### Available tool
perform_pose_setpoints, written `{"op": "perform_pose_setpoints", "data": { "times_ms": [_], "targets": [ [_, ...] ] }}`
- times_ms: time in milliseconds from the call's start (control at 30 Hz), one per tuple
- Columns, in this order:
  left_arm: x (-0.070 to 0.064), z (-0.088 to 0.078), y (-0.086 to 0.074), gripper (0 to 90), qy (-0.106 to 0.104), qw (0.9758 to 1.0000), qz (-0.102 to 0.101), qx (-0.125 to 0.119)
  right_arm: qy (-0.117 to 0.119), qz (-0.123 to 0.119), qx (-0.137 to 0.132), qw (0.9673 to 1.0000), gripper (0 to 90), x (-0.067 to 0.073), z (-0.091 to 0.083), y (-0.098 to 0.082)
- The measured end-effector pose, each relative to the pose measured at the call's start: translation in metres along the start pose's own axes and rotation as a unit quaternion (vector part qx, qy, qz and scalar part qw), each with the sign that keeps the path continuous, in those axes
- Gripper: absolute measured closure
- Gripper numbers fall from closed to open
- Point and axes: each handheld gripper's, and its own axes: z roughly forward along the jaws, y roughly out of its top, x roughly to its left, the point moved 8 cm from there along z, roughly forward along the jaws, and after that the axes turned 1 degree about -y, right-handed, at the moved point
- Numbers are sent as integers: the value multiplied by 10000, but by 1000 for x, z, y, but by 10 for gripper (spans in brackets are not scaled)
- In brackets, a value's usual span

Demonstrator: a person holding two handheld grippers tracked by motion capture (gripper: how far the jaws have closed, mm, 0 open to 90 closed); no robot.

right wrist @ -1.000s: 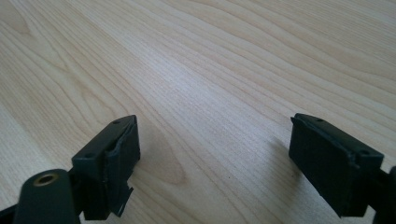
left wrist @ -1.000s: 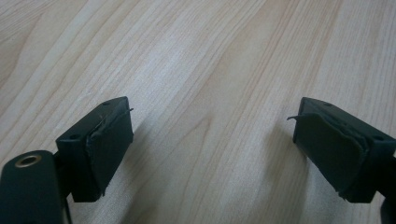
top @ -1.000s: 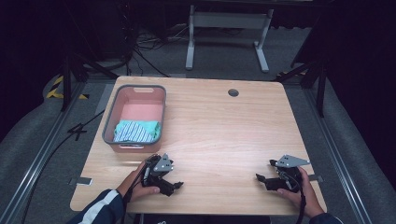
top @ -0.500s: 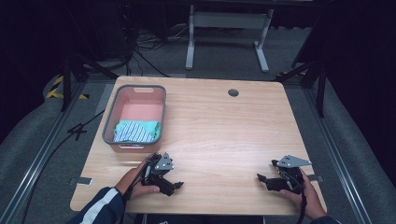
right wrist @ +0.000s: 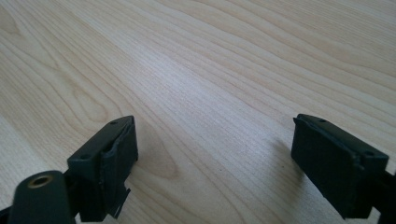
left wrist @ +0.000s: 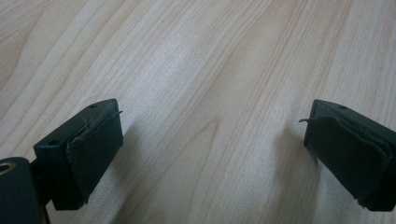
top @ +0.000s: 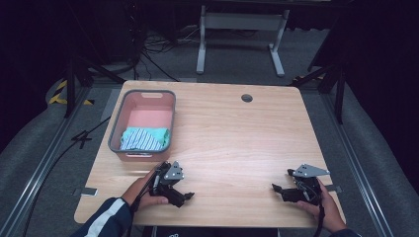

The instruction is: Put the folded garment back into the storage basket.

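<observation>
Near the desk's (top: 237, 128) front edge, seen from the high view, the left gripper (top: 185, 196) and right gripper (top: 276, 189) rest well apart, while the folded striped cloth (top: 145, 138) lies in the pink basket (top: 116, 129) by the left edge; a long reach could snag a trailing cable. Across the left gripper view, jaws that have just been opening stand spread over bare wood with nothing between them. Across the right gripper view the jaws are likewise spread and empty, so a careless plunge into the basket may rumple the cloth or tip the basket.
</observation>
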Motion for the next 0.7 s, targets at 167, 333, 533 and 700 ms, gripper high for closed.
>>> {"op": "perform_pose_setpoints", "data": {
  "times_ms": [167, 333, 533, 700],
  "targets": [
    [0, 1, 0, 34, -15, 10000, -36, 13, 0, 0, 0, 10000, 151, 0, 0, 0],
    [1, 2, 1, 13, 13, 10000, -46, 44, 5, -2, 1, 10000, 151, 0, 0, 0],
    [2, 2, 1, 2, 9, 10000, -43, 63, 5, -5, 0, 10000, 151, 0, 0, 0],
    [2, 2, 1, 1, 11, 10000, -37, 66, 5, -5, 0, 10000, 151, 0, 0, 0]
  ]
}}
